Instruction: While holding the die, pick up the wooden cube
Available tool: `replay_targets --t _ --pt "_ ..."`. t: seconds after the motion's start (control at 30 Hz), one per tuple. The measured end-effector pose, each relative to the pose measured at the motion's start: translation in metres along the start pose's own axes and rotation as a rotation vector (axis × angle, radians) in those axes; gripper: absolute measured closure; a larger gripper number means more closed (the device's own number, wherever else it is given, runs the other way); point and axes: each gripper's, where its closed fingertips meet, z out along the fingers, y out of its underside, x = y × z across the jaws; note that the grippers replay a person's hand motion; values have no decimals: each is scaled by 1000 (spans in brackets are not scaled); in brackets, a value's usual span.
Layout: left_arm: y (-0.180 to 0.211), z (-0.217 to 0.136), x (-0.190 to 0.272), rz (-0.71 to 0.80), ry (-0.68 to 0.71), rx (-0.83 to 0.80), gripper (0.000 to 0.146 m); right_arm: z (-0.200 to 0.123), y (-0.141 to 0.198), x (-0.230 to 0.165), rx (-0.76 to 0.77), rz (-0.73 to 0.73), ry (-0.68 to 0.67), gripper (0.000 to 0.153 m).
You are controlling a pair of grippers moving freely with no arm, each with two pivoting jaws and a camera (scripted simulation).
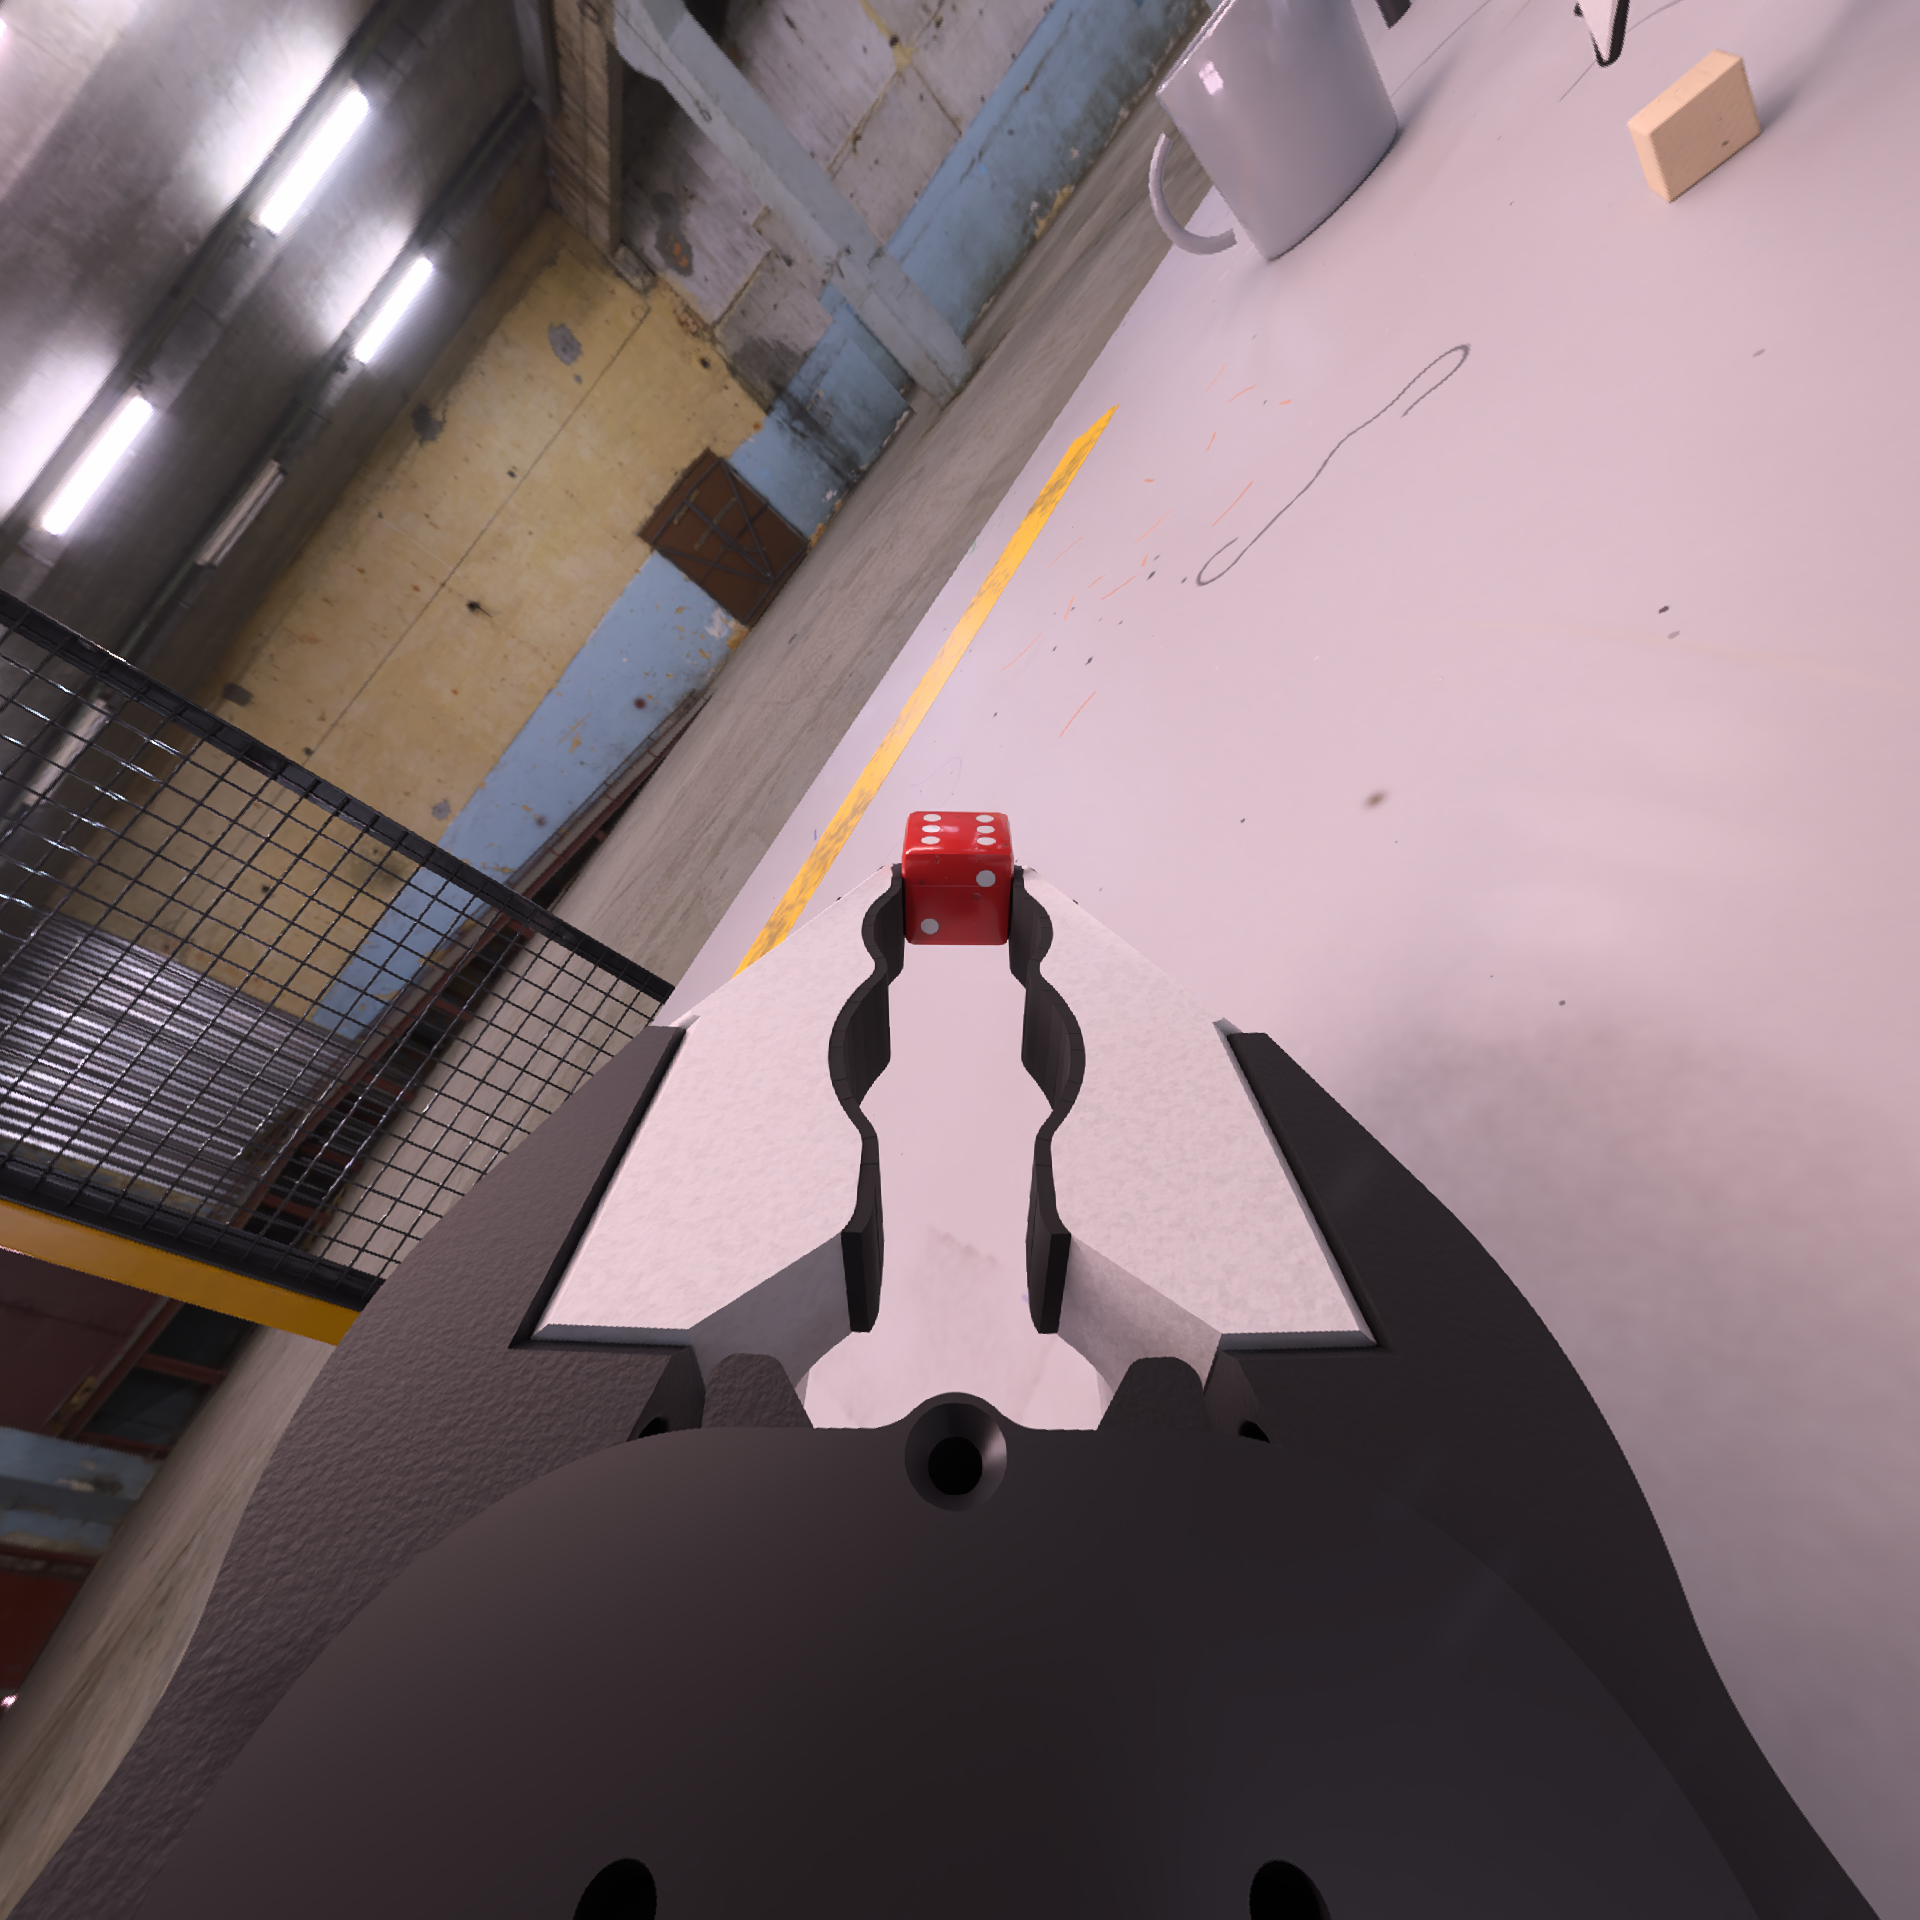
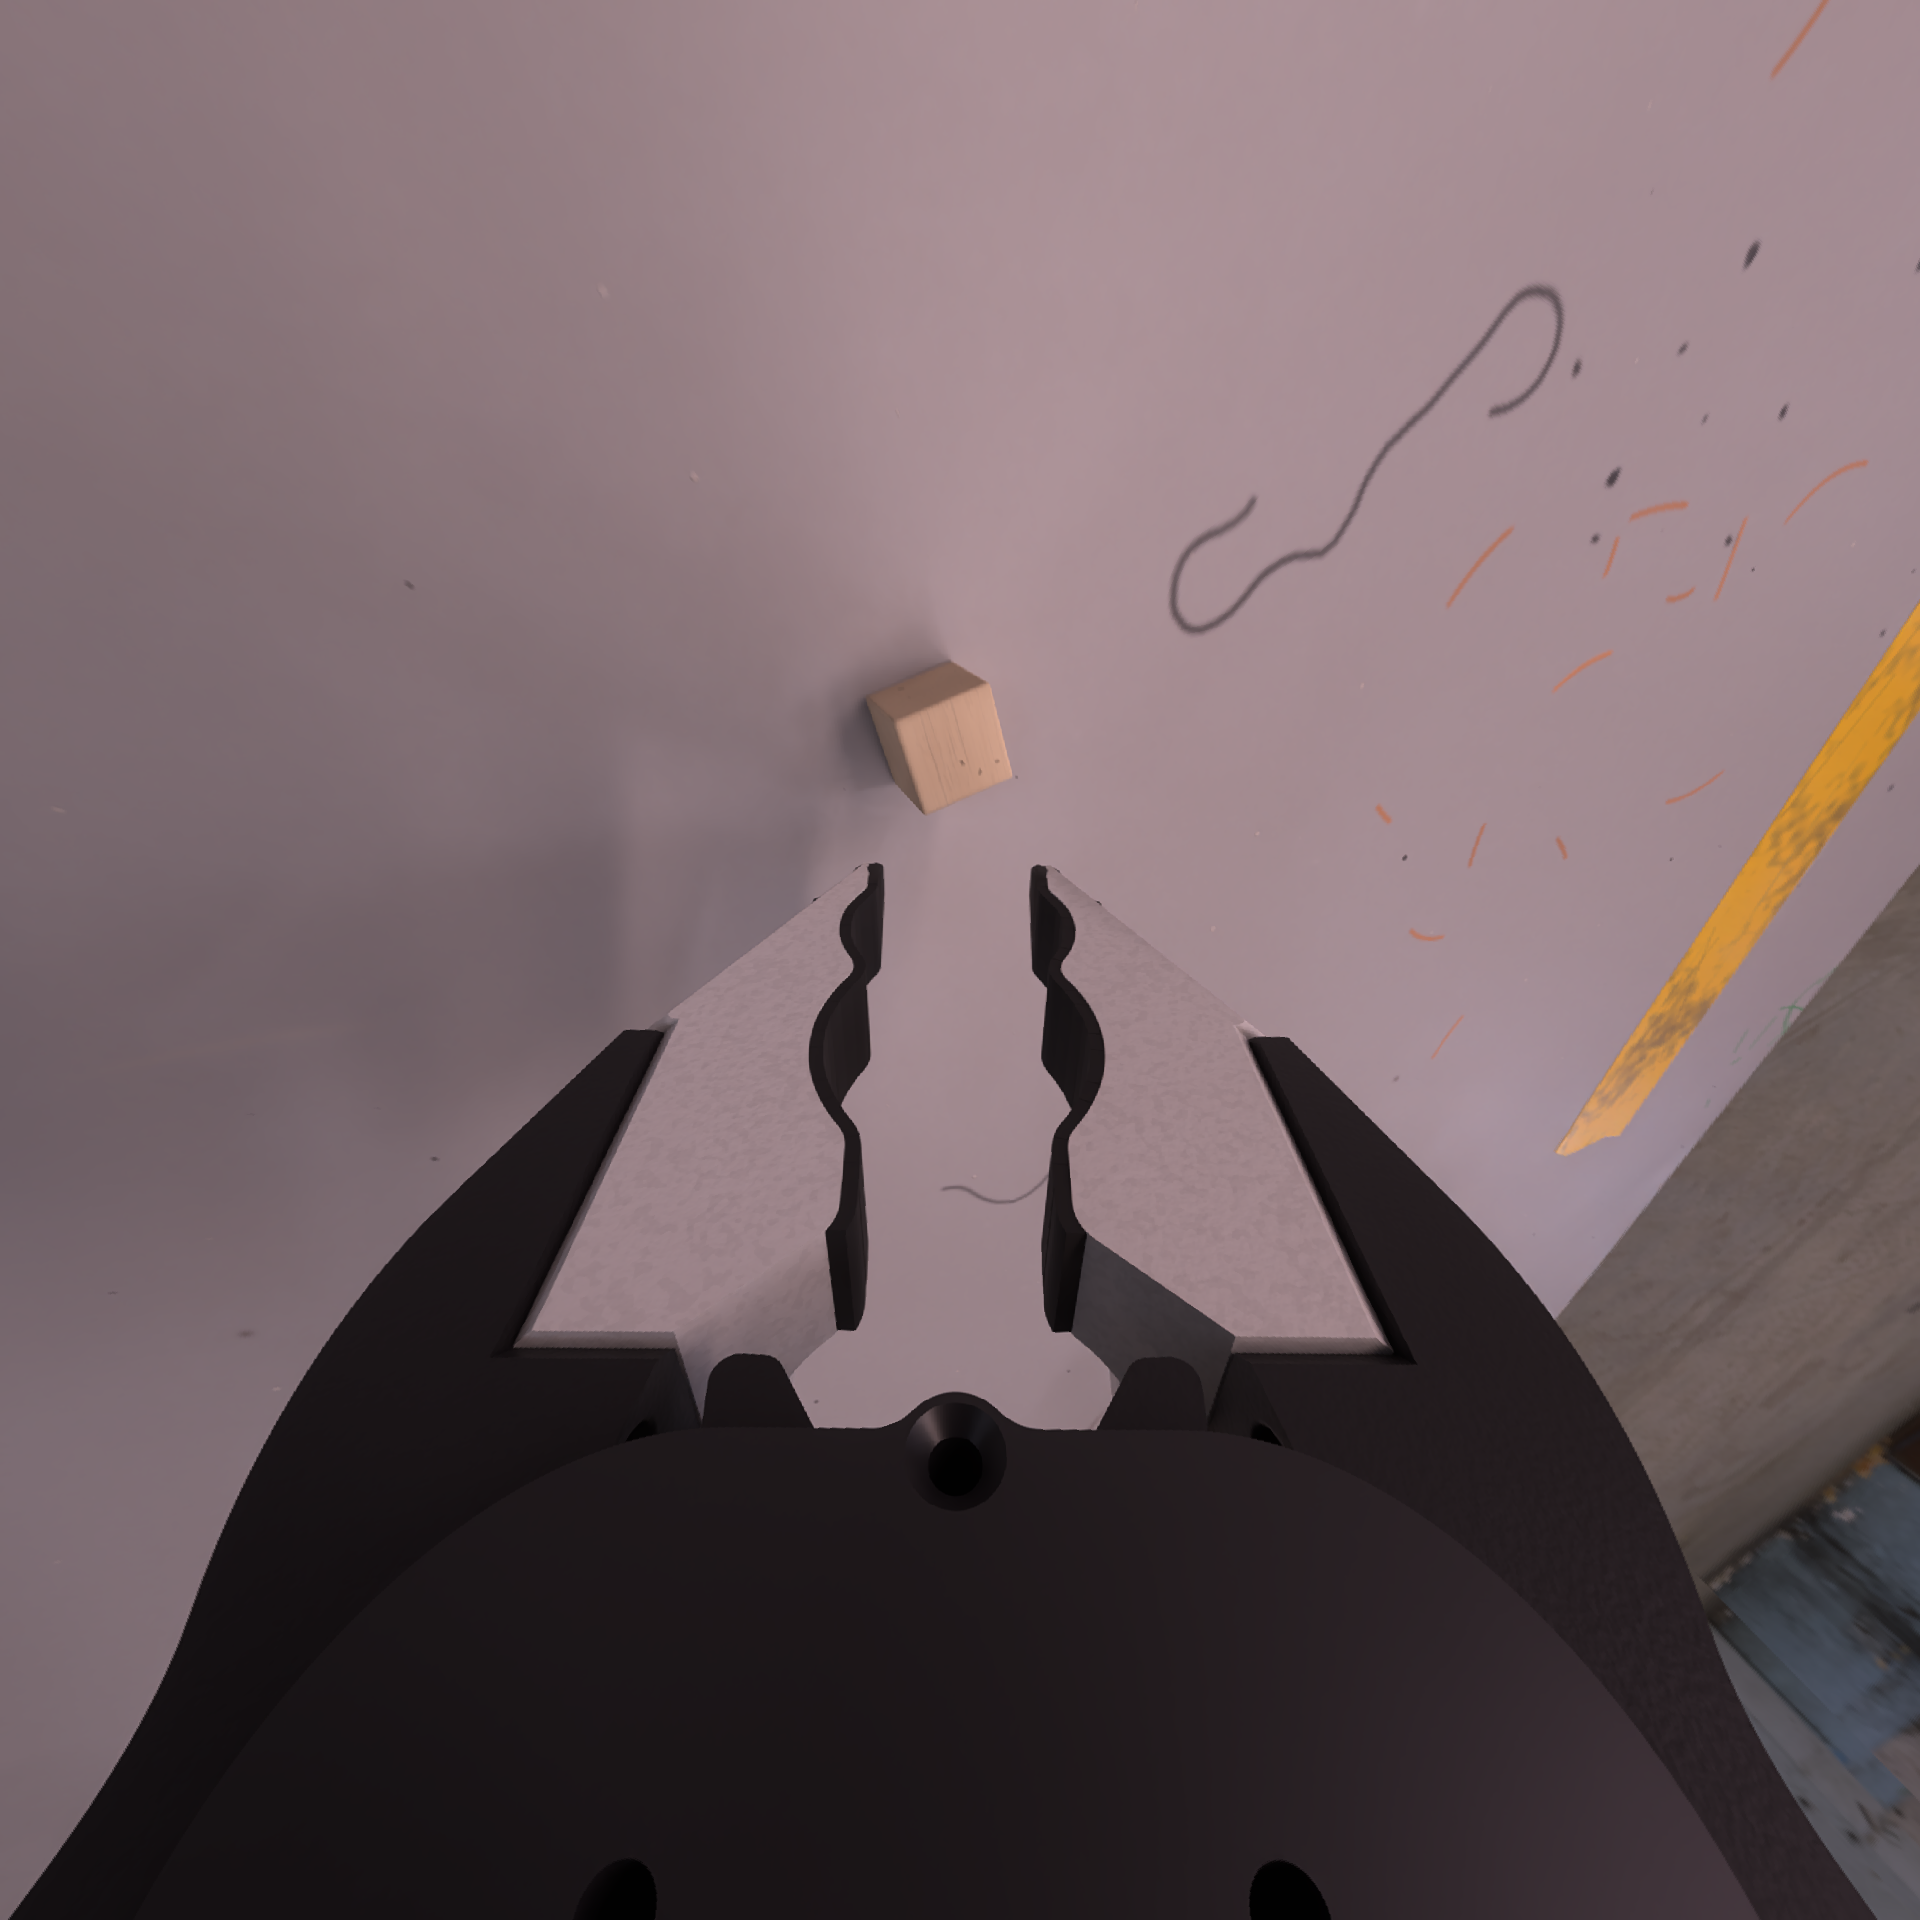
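Note:
My left gripper (image 1: 956, 883) is shut on a red die (image 1: 956, 878) with white pips, held at the fingertips above the pale table. A pale wooden cube (image 1: 1694, 125) sits far off at the top right of the left wrist view. In the right wrist view the wooden cube (image 2: 940, 732) rests on the table just beyond my right gripper (image 2: 956, 883), slightly left of its centre line. The right gripper is open and empty, its tips a short way from the cube.
A white mug (image 1: 1278, 125) stands on the table (image 1: 1455, 727) near the cube. A yellow strip (image 2: 1756, 883) marks the table edge at the right, with the floor beyond. A black wire fence (image 1: 260, 935) stands beyond the table's left edge.

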Motion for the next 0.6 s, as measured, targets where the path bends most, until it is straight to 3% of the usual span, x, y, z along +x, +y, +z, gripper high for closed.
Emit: replay_targets --t 0.2,0.33,0.43,0.5,0.6 --pt "0 0 0 1 2 0 127 5 9 6 31 21 61 135" --pt "0 0 1 6 2 -4 127 -7 15 4 116 115 47 135" --pt "1 1 1 11 4 -8 127 -12 28 -4 70 161 -18 135" --pt "1 1 2 12 4 -9 127 -14 36 -2 -19 132 -1 131" --pt "1 1 2 13 4 -10 127 -19 11 4 94 87 21 122"
